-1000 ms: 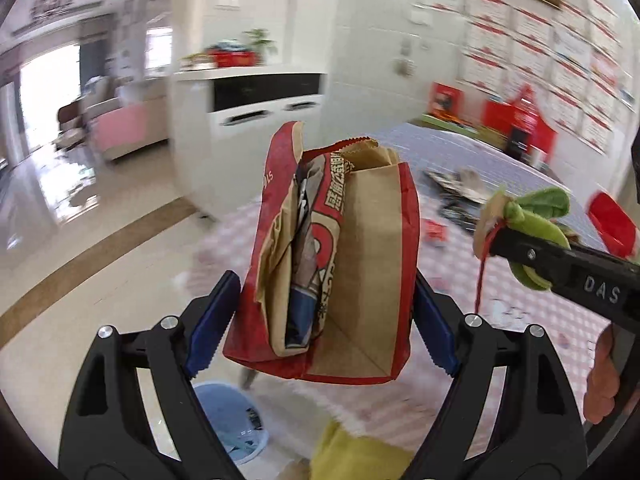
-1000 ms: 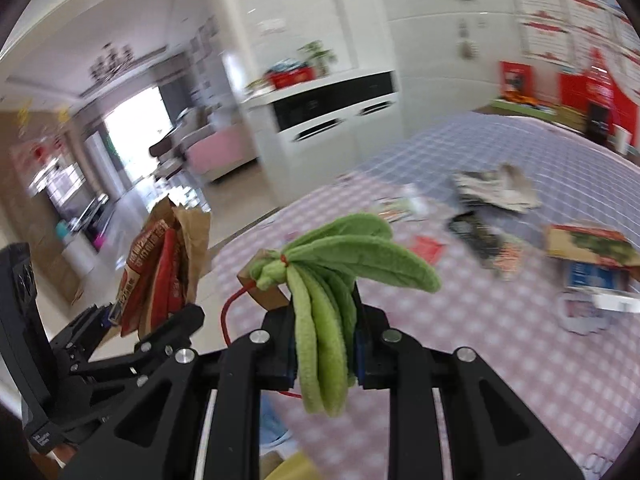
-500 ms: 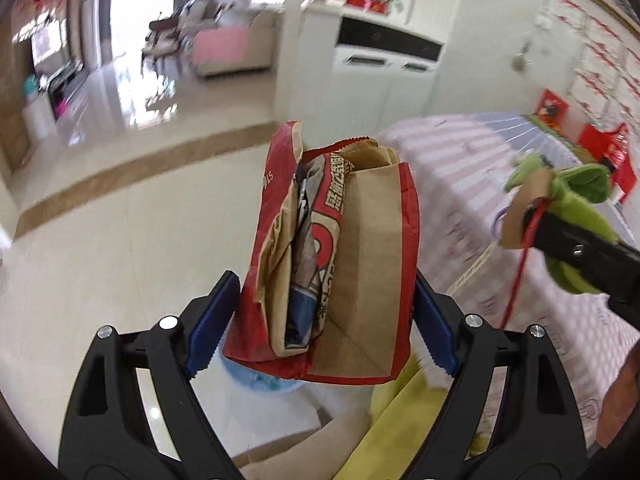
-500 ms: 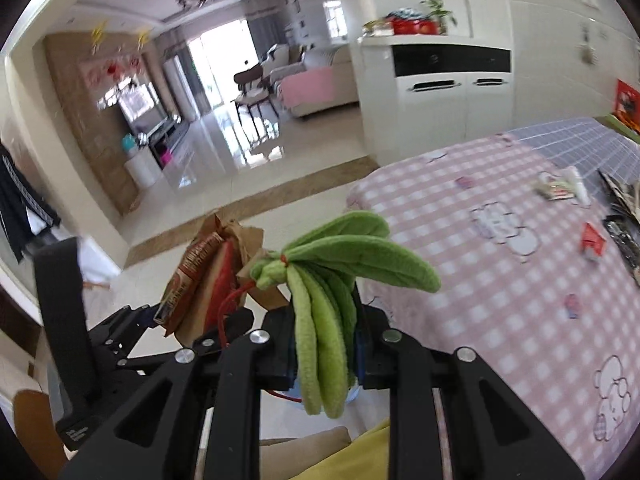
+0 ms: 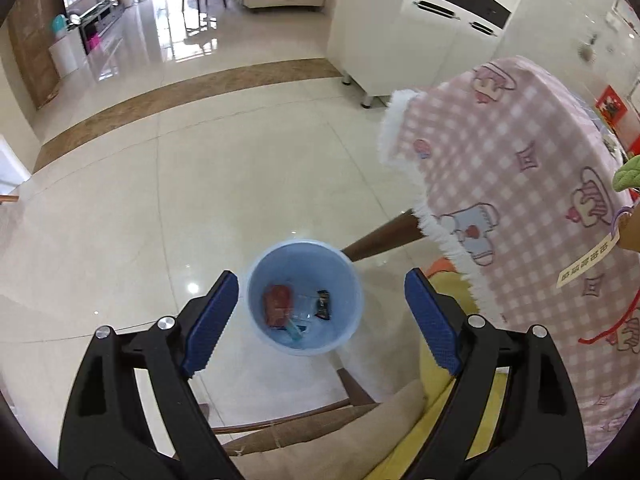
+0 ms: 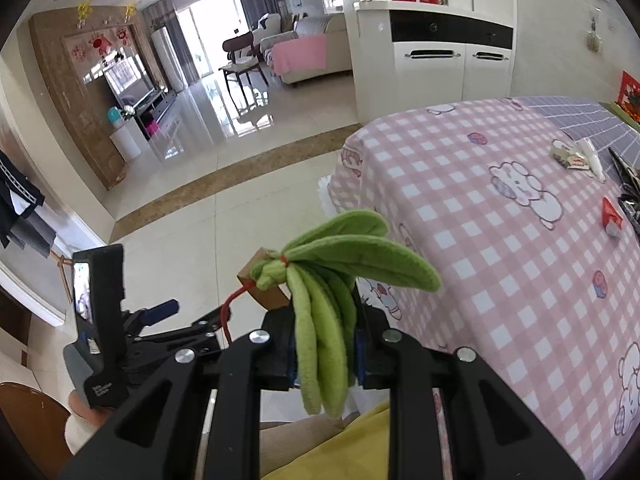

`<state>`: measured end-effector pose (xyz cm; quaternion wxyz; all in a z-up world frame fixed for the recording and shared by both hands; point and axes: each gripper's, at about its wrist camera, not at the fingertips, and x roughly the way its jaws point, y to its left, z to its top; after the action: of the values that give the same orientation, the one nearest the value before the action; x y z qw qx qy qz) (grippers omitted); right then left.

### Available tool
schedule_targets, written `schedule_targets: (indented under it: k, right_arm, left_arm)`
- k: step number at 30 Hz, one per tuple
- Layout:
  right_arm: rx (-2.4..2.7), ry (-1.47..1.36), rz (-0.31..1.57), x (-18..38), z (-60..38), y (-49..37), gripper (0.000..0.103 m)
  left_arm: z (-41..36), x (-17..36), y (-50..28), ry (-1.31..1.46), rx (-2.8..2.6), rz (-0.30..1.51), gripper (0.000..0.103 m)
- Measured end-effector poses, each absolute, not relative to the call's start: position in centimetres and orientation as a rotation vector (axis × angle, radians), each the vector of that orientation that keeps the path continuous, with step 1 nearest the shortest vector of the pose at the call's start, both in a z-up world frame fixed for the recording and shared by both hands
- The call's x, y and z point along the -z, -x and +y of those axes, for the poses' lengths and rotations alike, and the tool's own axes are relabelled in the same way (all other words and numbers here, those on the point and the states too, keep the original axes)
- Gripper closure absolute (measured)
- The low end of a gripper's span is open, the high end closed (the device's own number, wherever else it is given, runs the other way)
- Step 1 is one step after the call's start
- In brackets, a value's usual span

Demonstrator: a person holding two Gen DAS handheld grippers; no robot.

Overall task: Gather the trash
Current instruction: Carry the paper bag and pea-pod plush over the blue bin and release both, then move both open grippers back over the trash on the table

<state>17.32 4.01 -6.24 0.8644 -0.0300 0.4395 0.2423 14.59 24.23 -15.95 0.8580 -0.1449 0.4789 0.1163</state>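
My left gripper (image 5: 320, 316) is open and empty, hanging over a light blue bin (image 5: 305, 297) on the floor. The bin holds a red wrapper (image 5: 276, 300) and small dark and clear scraps. My right gripper (image 6: 326, 354) is shut on a green felt leaf bunch (image 6: 332, 280) with a brown tag and red string, held beside the table edge. The leaf tip also shows at the right edge of the left wrist view (image 5: 628, 174). The left gripper shows low left in the right wrist view (image 6: 160, 312).
A table with a pink checked cloth (image 6: 500, 220) stands to the right, with wrappers (image 6: 572, 156) and a red scrap (image 6: 612, 216) on it. A wooden table leg (image 5: 380, 236) reaches down by the bin. A chair with a yellow cushion (image 5: 440, 420) is below. Glossy tile floor (image 5: 160, 200) lies left.
The left gripper has opened and the red-and-brown paper bag it held is gone from it. Both views swung from the table down toward the floor and bin.
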Motion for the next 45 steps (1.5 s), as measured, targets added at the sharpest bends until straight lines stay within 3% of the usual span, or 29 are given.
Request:
schedule_targets:
  k: [5, 9, 10, 11, 12, 13, 21, 31, 45]
  right_arm:
    - [-0.544, 0.092, 0.979, 8.0, 6.3, -18.4, 0.082]
    - [-0.609, 0.143, 1.042, 9.7, 9.7, -18.9, 0.075]
    - [-0.622, 0.144, 1.063, 10.1, 10.4, -19.1, 0.062]
    - [-0.628, 0.147, 1.080, 10.5, 11.0, -19.2, 0.033]
    - [-0.628, 0.149, 1.103, 10.9, 11.4, -19.6, 0.020]
    - [-0.627, 0.135, 1.120, 11.3, 11.8, -19.8, 0.016]
    - [-0.603, 0.135, 1.148, 12.1, 10.9, -19.5, 0.016]
    - [-0.591, 0.121, 1.092, 9.3, 7.9, -18.5, 0.016]
    - [-0.432, -0.127, 0.878, 1.6, -4.5, -18.2, 0.016]
  left_arm:
    - [26.1, 16.5, -13.4, 0.309, -0.303, 1.019, 0.019]
    - [27.5, 16.5, -12.0, 0.331, -0.336, 1.019, 0.019]
    - [27.7, 16.4, -11.7, 0.328, -0.346, 1.013, 0.019]
    - [27.9, 16.2, -11.5, 0.327, -0.353, 1.008, 0.019]
    - [28.1, 16.0, -11.1, 0.325, -0.360, 1.001, 0.019]
    - [28.2, 15.8, -10.8, 0.323, -0.364, 0.998, 0.019]
    - [28.4, 15.9, -10.3, 0.321, -0.379, 1.009, 0.019]
    - [26.4, 14.1, -11.0, 0.273, -0.365, 0.969, 0.019]
    - [18.1, 5.9, -14.7, 0.154, -0.128, 0.781, 0.019]
